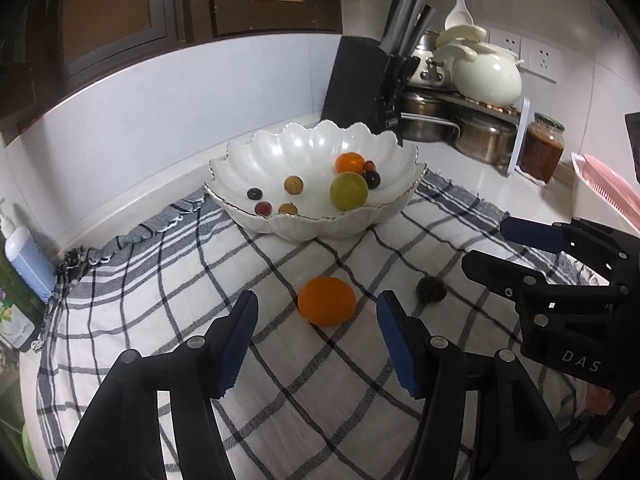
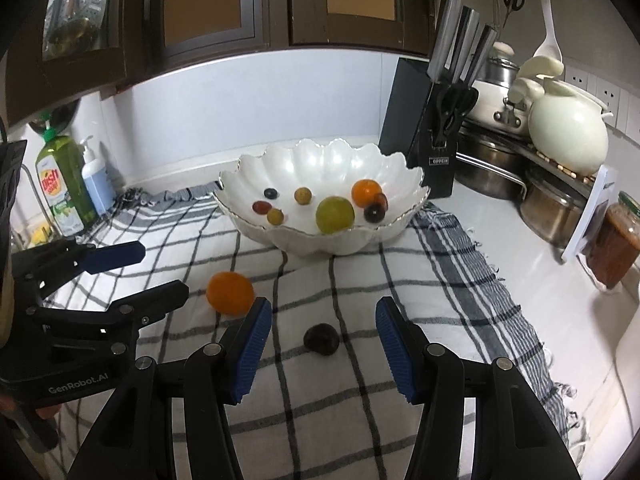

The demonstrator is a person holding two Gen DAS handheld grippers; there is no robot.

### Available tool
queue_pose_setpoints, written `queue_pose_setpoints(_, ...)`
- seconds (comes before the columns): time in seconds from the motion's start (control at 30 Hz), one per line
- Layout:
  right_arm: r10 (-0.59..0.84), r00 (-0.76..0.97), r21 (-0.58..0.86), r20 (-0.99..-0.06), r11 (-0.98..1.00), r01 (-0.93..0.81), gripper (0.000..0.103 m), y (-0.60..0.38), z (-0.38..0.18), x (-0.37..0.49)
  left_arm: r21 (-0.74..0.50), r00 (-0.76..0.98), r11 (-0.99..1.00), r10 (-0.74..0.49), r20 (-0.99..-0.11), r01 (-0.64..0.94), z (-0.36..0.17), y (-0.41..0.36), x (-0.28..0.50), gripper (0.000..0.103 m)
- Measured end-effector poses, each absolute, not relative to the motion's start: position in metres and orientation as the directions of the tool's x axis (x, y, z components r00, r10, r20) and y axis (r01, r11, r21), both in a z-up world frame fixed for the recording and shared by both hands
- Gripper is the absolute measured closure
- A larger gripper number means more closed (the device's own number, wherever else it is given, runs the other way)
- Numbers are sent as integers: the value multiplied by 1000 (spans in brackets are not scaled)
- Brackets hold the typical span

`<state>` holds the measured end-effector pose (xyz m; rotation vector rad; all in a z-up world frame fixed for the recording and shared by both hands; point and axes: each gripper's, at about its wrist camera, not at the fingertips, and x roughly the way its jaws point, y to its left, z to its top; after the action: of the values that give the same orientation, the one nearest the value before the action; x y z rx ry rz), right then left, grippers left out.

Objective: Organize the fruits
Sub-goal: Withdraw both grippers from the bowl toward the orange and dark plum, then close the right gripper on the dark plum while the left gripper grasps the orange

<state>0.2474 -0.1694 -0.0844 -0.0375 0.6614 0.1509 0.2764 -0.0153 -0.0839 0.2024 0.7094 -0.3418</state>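
A white scalloped bowl [image 1: 280, 148] [image 2: 288, 164] stands on a checked cloth and holds an orange fruit [image 1: 349, 163], a green fruit [image 1: 349, 191] and several small dark and yellow fruits. An orange [image 1: 327, 300] [image 2: 230, 293] lies on the cloth in front of the bowl. A dark fruit [image 1: 431, 289] [image 2: 321, 339] lies to its right. My left gripper [image 1: 318, 308] is open, its fingers either side of the orange and just short of it. My right gripper [image 2: 323, 312] is open, its fingers either side of the dark fruit.
A black knife block [image 1: 362, 84] stands behind the bowl. Steel pots [image 1: 484, 138], a white pot [image 1: 486, 76] and a sauce jar [image 1: 541, 148] stand at the right. Soap bottles [image 2: 64, 184] stand at the left. The checked cloth [image 1: 280, 380] covers the counter.
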Motion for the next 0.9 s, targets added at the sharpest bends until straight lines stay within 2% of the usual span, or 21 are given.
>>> queue_pose_setpoints(0.63, 133, 695, 53, -706, 989, -135, 49, -168, -129, 278, 77, 633, 901, -237, -737, 427, -129, -30, 315, 42)
queue_pose_setpoints(0.9, 158, 657, 85, -737, 986, -143, 60, -167, -142, 289, 68, 605, 898, -236, -760, 435, -139, -34, 328, 42)
